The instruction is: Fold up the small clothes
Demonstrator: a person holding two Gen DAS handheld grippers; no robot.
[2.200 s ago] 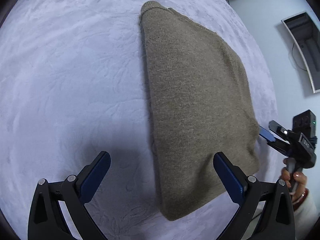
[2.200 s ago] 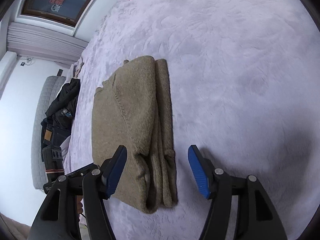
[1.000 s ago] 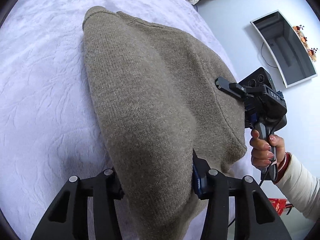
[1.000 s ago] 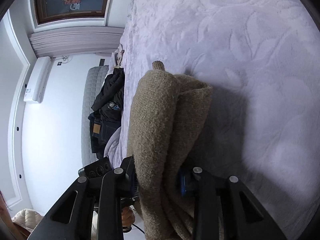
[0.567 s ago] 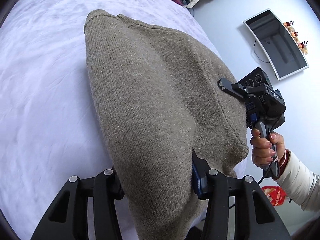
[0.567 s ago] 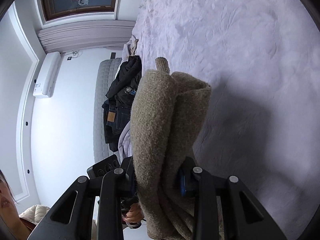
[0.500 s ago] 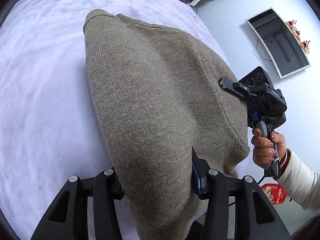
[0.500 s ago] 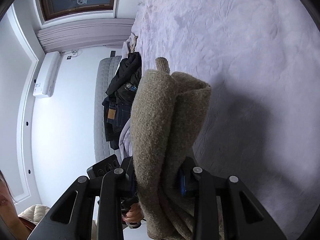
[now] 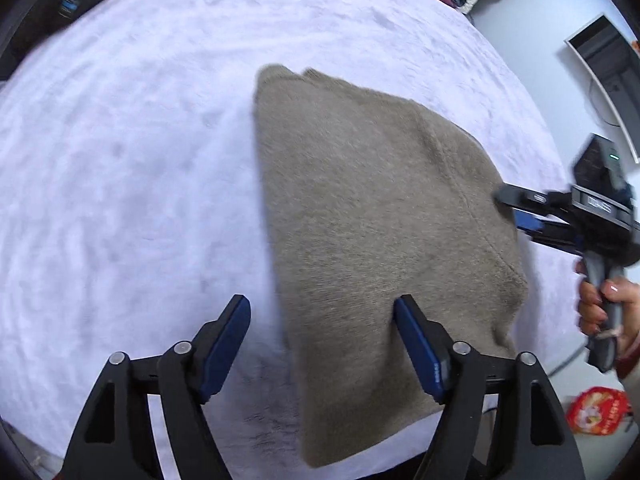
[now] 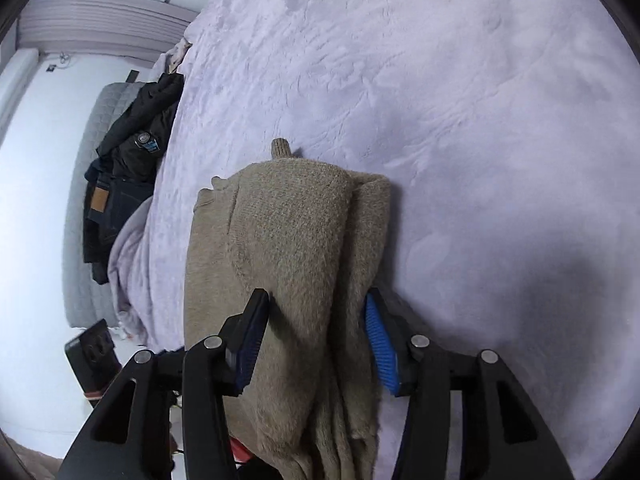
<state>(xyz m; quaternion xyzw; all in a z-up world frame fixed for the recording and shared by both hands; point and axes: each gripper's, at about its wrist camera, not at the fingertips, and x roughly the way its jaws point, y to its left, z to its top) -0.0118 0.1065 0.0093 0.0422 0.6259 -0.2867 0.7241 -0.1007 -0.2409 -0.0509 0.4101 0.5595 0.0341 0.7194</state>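
Both tongs are opening to let go: the left gripper (image 9: 322,336) and right gripper (image 10: 316,340) are straddling the folded brown sweater (image 9: 384,236), now lying on the lilac bedspread (image 9: 132,168).

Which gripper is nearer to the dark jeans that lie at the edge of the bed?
Left. The jeans lie beyond the sweater on the left gripper's side; the right gripper, jaws opening around the sweater, is at the far edge.
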